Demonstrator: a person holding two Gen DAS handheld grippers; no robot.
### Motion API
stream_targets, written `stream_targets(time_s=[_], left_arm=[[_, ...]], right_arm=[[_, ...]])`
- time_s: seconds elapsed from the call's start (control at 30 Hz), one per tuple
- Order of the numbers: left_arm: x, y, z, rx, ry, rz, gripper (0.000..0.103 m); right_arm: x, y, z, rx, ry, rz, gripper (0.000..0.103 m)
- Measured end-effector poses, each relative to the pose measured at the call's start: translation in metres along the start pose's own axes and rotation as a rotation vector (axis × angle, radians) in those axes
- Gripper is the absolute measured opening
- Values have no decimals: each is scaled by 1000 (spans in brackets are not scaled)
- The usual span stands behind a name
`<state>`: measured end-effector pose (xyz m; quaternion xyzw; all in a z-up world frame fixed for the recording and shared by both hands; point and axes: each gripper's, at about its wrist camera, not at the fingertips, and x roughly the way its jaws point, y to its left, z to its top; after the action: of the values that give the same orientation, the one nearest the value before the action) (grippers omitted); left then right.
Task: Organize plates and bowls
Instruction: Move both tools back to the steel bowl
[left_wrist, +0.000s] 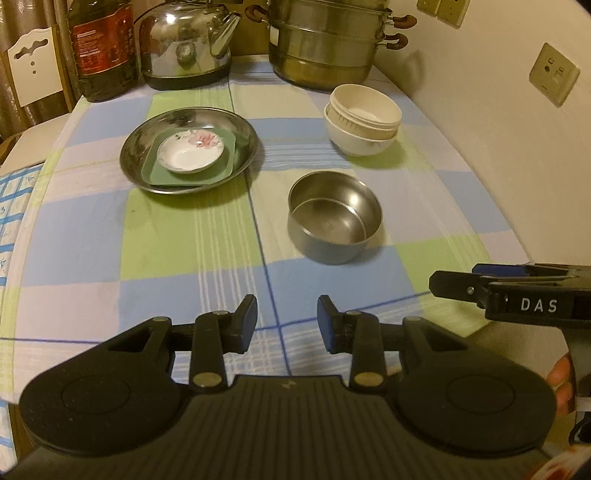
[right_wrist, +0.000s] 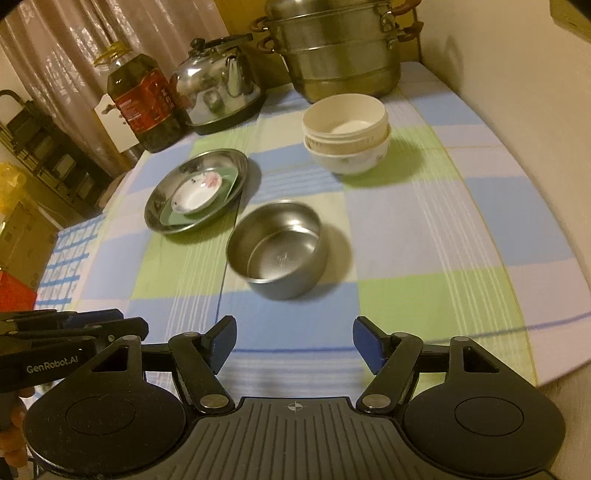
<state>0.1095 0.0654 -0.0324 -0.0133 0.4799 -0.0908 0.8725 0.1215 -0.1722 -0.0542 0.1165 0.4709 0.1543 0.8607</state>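
A: What is seen done?
B: Ahead of the left tongs (left_wrist: 287, 321), plates are nested in the steel plate (left_wrist: 140, 173); white bowls (left_wrist: 362, 118) are stacked.
A: And left?
B: The steel bowl (right_wrist: 277, 251), ahead of the right tongs (right_wrist: 294, 345), stands alone on the counter (right_wrist: 461, 229). Both tongs are held apart, empty.

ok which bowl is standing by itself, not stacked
The steel bowl, alone on the cloth nearest the grippers. The cream bowl sits nested in the white bowl behind it.
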Motion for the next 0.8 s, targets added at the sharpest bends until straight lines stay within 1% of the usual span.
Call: stream_targets(time_s=[0.2, 0.4, 0.63, 0.8], left_arm=[[-14, 12, -16, 3, -8, -1, 32], [-23, 24, -26, 0, -18, -2, 32], [-26, 29, -30, -8, -24, -10, 32], [-21, 30, -24, -8, -31, -14, 32]], right_arm=[[-4, 17, -17, 1, -8, -17, 70], [-4, 33, -29, 5, 9, -24, 70], [-6, 38, -32, 22, 18, -50, 70], [-5, 34, -27, 31, 21, -58, 70]])
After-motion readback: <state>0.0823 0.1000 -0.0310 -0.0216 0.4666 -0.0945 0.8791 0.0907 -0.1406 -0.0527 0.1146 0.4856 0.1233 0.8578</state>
